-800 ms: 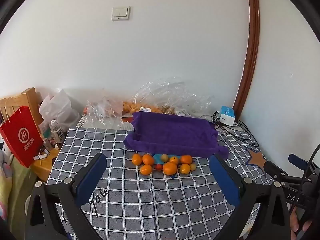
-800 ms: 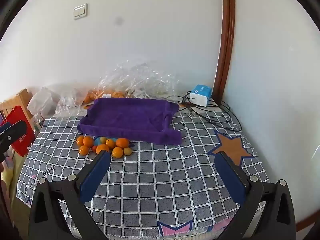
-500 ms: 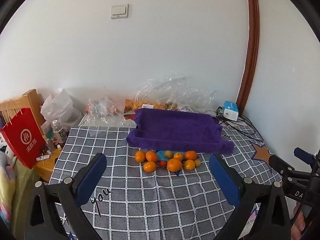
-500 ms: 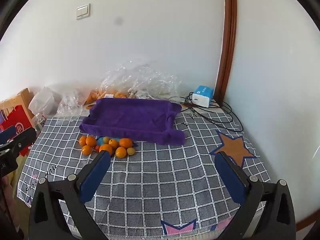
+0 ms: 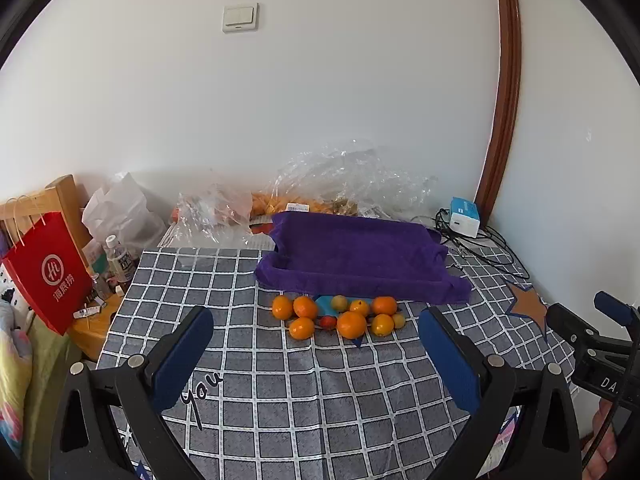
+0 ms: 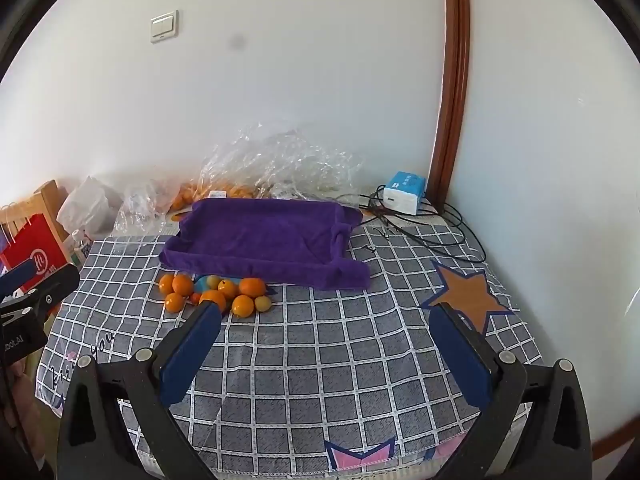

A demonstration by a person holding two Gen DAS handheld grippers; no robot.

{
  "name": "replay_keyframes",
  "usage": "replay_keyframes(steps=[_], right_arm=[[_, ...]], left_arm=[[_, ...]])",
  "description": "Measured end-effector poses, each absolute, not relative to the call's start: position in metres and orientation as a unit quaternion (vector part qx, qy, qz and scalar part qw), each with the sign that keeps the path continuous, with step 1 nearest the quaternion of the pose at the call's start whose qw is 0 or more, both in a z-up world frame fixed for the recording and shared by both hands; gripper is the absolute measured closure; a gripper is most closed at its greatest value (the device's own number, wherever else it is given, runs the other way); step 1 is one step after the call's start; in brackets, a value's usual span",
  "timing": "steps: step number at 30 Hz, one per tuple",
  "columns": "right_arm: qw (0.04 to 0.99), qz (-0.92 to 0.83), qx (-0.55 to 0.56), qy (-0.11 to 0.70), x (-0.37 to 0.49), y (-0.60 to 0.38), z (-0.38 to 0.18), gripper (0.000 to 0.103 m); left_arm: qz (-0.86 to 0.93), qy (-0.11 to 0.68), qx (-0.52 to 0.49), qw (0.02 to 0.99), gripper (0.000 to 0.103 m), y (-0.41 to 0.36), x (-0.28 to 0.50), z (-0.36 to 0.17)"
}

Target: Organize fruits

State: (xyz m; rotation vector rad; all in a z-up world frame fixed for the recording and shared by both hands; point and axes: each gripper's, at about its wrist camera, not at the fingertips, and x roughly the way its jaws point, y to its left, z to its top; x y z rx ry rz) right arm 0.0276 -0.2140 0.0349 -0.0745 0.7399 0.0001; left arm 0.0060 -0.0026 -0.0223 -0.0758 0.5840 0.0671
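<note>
**Round fruit, ready to roll**

Both the left gripper [image 5: 316, 344] and right gripper [image 6: 326, 340] hover wide apart, empty. Ahead, the fruits [image 5: 340, 316] cluster against the purple cloth tray [image 5: 360, 252]: small, firm, smooth, probably rolling easily. Pinch 1 gently across its middle.

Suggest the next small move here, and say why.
Probably bring the left gripper forward and down onto the nearest orange. Both grippers are open and hold nothing, the fruit cluster lies loose on the checked cloth, and the purple towel tray behind it holds no fruit.
</note>
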Motion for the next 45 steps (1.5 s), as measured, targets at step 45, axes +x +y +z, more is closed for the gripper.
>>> replay_keyframes(steps=[45], right_arm=[[0.933,0.002,-0.038,0.358,0.0219,-0.2145,0.0363,0.0]], left_arm=[[0.031,0.294,-0.029,0.955,0.0,-0.003,0.0062,-0.0188]])
